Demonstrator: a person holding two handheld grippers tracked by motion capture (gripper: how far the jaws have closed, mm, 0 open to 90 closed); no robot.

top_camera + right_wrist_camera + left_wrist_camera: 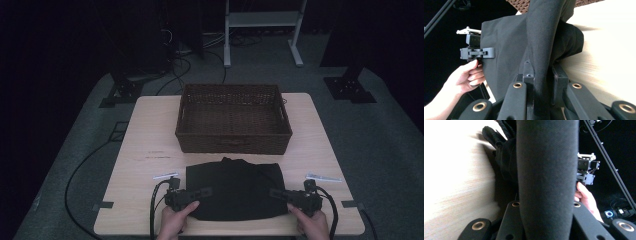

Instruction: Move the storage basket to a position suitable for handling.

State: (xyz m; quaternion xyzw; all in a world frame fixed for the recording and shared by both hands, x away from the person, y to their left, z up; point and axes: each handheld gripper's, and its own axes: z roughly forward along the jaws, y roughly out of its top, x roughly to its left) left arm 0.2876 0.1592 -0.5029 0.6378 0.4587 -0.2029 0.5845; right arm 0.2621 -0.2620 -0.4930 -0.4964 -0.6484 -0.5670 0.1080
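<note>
1. High view: black garment [235,189] lies on the worktop [150,135], just in front of the wicker basket [233,119]. Left hand-held gripper [202,191] and right hand-held gripper [276,193] sit at the garment's side edges.
2. Left gripper view: jaws pinch a fold of the garment [547,175].
3. Right gripper view: jaws clamp a raised garment [541,47] fold.

Your left gripper [544,202] jaws: buried under the black cloth [546,170], tips hidden | right gripper [541,82] jaws: likewise covered by cloth | your hands [176,220]: cut off at 6 o'clock, high view | table [454,180]: blurred in both gripper views | white strips [165,176] beside cloth: perhaps tape, too small to tell
</note>
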